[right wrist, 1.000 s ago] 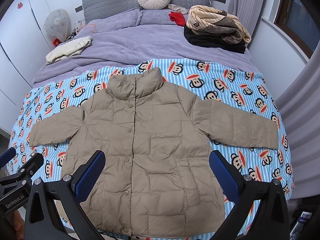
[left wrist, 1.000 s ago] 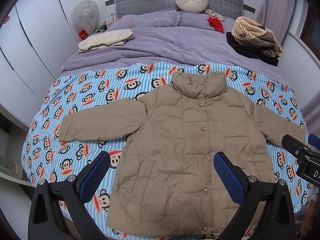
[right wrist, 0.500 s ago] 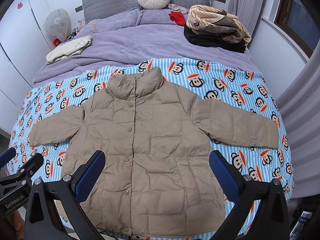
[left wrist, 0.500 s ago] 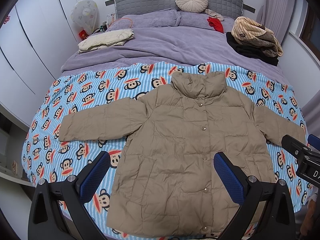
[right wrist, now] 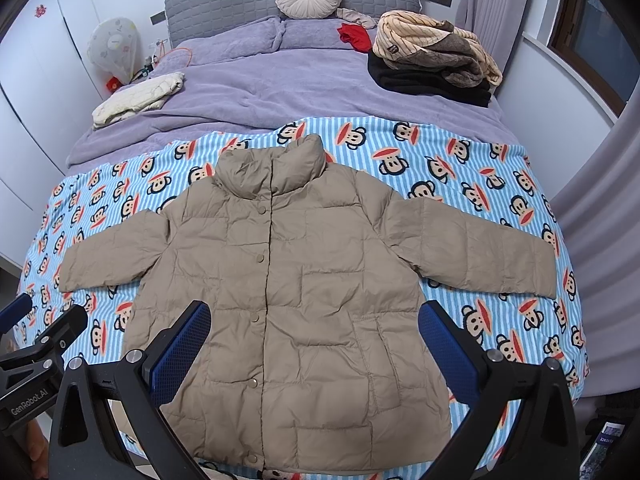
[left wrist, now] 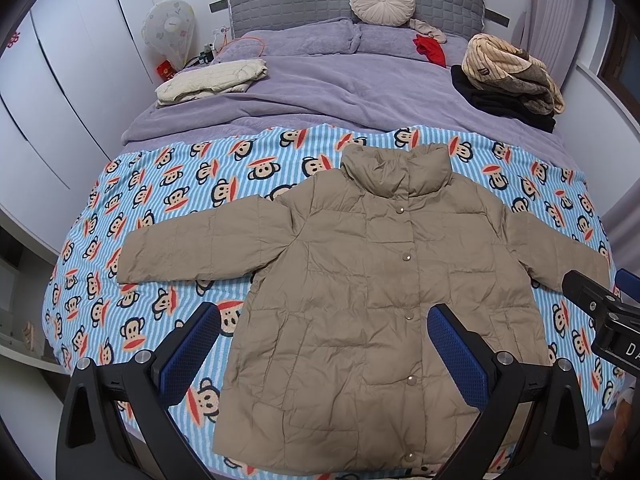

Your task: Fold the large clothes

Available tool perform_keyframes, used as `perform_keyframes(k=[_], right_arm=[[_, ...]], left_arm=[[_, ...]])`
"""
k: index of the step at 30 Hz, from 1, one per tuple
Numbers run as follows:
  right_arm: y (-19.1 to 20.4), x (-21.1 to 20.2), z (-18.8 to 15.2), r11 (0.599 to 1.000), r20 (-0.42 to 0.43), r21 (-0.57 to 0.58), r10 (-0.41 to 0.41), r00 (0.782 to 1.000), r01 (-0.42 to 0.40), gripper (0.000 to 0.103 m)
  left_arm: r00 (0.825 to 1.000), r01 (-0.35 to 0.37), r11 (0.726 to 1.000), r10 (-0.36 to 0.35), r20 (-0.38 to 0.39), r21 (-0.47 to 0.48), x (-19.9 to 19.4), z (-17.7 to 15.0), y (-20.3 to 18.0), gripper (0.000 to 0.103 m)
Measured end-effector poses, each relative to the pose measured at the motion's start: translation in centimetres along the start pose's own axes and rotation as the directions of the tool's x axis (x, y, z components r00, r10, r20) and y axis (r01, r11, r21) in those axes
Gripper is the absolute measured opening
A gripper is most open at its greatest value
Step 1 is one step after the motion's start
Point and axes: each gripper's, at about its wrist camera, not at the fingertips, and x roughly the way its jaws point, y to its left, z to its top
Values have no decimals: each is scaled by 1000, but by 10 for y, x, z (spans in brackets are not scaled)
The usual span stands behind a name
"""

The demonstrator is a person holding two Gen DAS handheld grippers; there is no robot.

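Observation:
A tan puffer jacket [left wrist: 376, 280] lies flat and buttoned on a blue striped monkey-print blanket [left wrist: 168, 200], collar toward the headboard, both sleeves spread out sideways. It also shows in the right wrist view [right wrist: 288, 292]. My left gripper [left wrist: 324, 344] is open and empty, held above the jacket's lower half. My right gripper [right wrist: 314, 340] is open and empty, also above the lower half. The right gripper's body shows at the right edge of the left wrist view [left wrist: 600, 312]. The left gripper's body shows at the left edge of the right wrist view [right wrist: 36, 356].
The blanket covers the near half of a bed with purple bedding [left wrist: 328, 92]. A folded cream garment [left wrist: 212, 80] lies at the far left. A pile of striped and black clothes [left wrist: 512, 76] lies at the far right. White wardrobes [left wrist: 60, 80] stand on the left.

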Motion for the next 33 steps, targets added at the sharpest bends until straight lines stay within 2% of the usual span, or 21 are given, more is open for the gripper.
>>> perform_keyframes(k=[24, 33], right_arm=[[0, -1, -1, 1000, -5, 3, -2, 1000, 2, 103], [4, 3, -11, 999, -32, 25, 20, 999, -19, 103]], left_arm=[[1000, 12, 1000, -12, -3, 1, 0, -7, -4, 103], [997, 69, 997, -70, -27, -33, 8, -10, 11, 103]])
